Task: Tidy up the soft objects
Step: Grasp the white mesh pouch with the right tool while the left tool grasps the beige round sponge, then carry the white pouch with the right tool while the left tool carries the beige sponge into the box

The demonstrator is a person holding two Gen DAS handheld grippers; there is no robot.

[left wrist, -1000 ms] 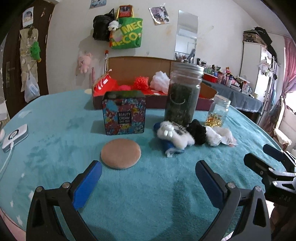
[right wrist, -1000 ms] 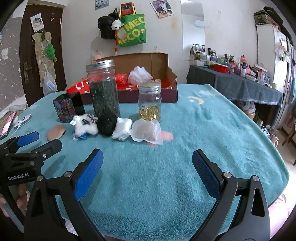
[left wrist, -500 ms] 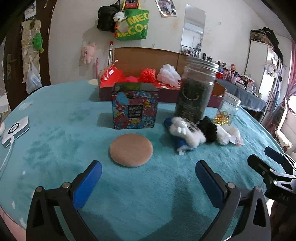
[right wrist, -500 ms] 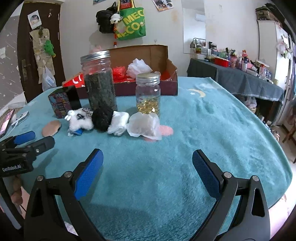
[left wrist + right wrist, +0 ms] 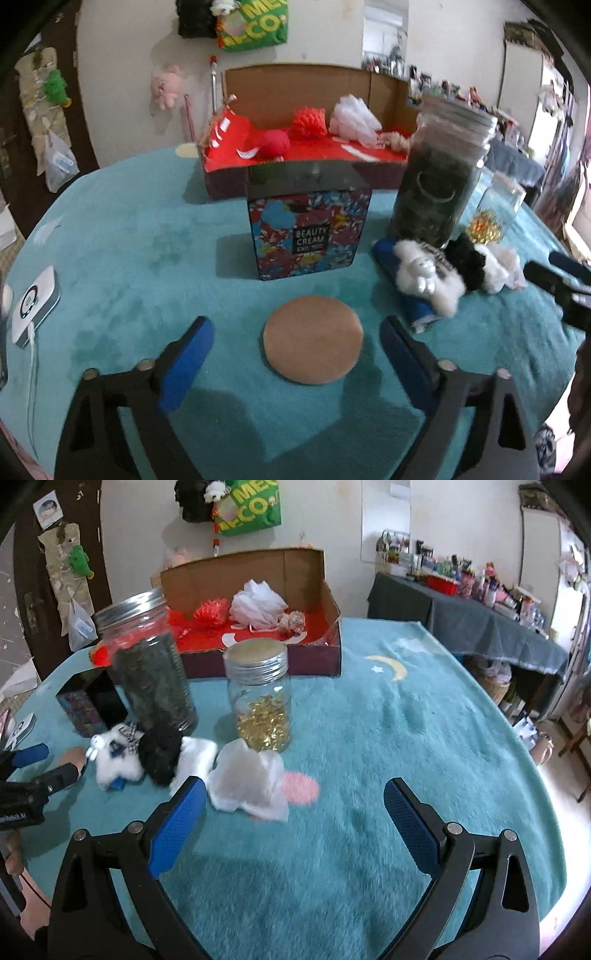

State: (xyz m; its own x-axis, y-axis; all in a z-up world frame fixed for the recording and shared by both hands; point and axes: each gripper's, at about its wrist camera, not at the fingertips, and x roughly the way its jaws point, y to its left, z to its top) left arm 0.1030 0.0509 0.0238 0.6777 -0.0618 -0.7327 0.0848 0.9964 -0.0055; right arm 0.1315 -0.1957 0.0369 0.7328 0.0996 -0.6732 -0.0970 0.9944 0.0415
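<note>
We see our left gripper (image 5: 295, 343) closing, its blue pads either side of the round tan puff (image 5: 313, 339) but not touching it. The puff lies flat on the teal tablecloth (image 5: 129, 251); being a disc, it has no long axis to speak of. At its 12 o'clock stands the beauty cream box (image 5: 308, 230), and beyond that the cardboard box (image 5: 295, 162) holding red and white soft things. At its 2 o'clock the white plush toy (image 5: 424, 277), black pom-pom (image 5: 463, 260) and white cloth (image 5: 496, 264) lie in a row running 9 to 3, before the dark jar (image 5: 439, 177). Our right gripper (image 5: 293, 808) is wide open and empty, with the gauzy white pouch (image 5: 249, 781) at its 10 o'clock, just before the small jar (image 5: 260, 698).
</note>
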